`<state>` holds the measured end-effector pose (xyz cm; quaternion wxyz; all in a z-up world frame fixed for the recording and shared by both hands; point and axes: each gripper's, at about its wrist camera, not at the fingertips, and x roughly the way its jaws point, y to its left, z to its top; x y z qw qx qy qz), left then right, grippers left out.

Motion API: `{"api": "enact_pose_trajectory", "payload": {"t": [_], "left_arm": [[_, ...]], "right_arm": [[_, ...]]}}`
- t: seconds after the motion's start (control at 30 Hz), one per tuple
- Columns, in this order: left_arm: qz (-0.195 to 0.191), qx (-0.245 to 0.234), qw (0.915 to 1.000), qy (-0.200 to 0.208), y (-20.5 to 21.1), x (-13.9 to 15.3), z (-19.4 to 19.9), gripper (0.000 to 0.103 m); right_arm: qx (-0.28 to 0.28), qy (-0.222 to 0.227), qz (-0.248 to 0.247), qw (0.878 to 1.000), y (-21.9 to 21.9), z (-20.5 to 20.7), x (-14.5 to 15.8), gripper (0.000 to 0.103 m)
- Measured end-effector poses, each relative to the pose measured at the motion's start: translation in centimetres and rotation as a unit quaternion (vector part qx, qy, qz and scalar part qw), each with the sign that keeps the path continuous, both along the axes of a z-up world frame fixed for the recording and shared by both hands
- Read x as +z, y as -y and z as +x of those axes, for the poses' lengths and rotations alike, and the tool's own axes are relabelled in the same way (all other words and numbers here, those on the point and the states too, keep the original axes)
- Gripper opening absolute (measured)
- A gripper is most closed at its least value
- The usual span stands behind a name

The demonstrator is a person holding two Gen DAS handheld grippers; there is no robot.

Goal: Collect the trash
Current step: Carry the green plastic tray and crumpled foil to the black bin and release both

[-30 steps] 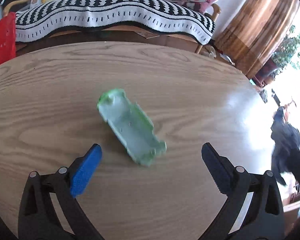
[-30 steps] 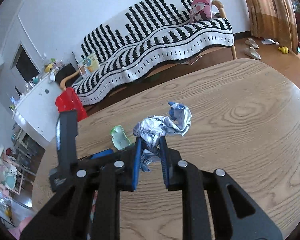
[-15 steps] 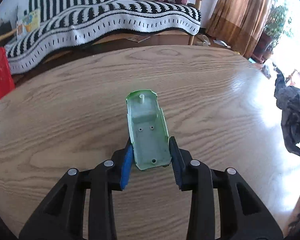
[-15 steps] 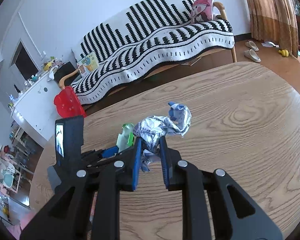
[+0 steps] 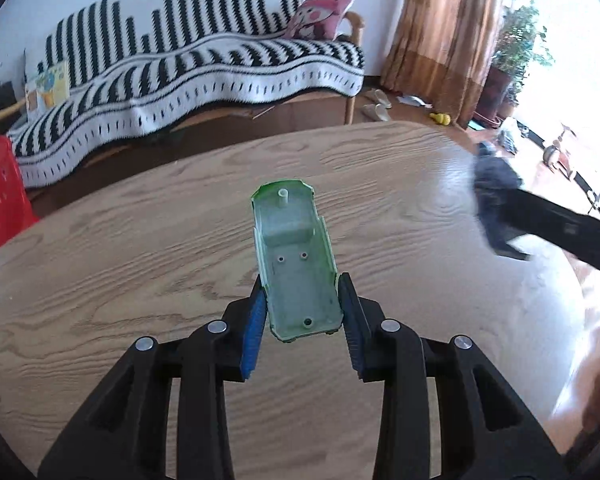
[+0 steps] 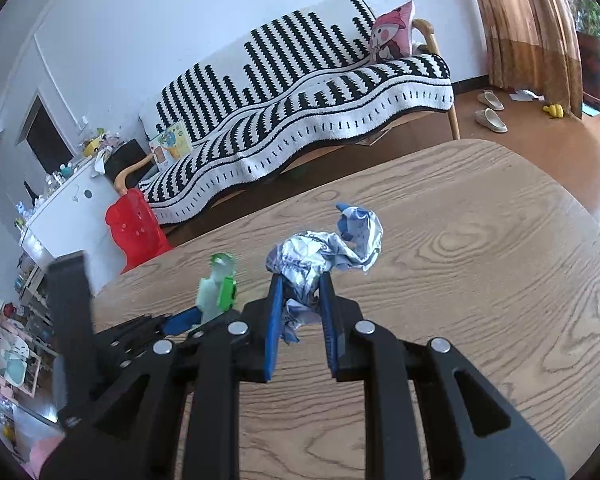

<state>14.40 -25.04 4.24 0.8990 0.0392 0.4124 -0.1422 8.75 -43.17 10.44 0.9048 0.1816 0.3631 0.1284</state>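
My left gripper (image 5: 302, 298) is shut on a pale green plastic shell (image 5: 296, 256), a broken toy body, and holds it above the wooden table (image 5: 140, 248), its open side up. My right gripper (image 6: 302, 296) is shut on a crumpled silver and blue wrapper (image 6: 324, 252) over the same table (image 6: 480, 280). In the right wrist view the green shell (image 6: 218, 288) and the left gripper show to the left. In the left wrist view the right gripper and its wrapper (image 5: 496, 200) appear dark at the right edge.
A sofa with a black and white striped cover (image 5: 188, 80) stands behind the table. A red plastic chair (image 6: 134, 232) stands at the left. A white cabinet (image 6: 66, 216) with clutter stands far left. Slippers (image 6: 490, 116) lie on the floor by a brown curtain (image 5: 448, 36).
My left gripper closed on the green shell, which lay on the table a second ago, and lifted it. My right gripper still holds the wrapper, raised a little.
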Motion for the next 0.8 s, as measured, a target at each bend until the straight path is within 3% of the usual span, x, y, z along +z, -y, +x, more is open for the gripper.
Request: {"api": "enact_pose_trajectory", "payload": {"t": [0.23,0.47,0.57,0.67,0.8], "left_arm": [[-0.001,-0.012,0.9993,0.035,0.6,3.0,-4.0,0.035],[0.016,-0.015,0.9997,0.01,-0.4,0.7,-9.1,0.035],[0.016,-0.02,0.9996,0.012,-0.7,1.3,-11.4,0.035],[0.017,-0.054,0.9976,0.04,0.4,4.1,-14.7,0.035],[0.01,-0.109,0.9918,0.066,4.1,7.4,-18.1,0.035]], "right_arm": [[0.001,-0.013,-0.011,1.0,-0.7,-1.9,-0.8,0.019],[-0.004,-0.032,-0.03,0.999,-1.5,-5.5,-2.0,0.019],[-0.01,-0.005,-0.025,1.0,-1.8,-7.7,-0.2,0.019],[-0.024,0.032,-0.009,0.999,-0.6,-11.2,1.7,0.019],[-0.065,0.054,-0.031,0.996,4.0,-16.6,3.5,0.019]]}}
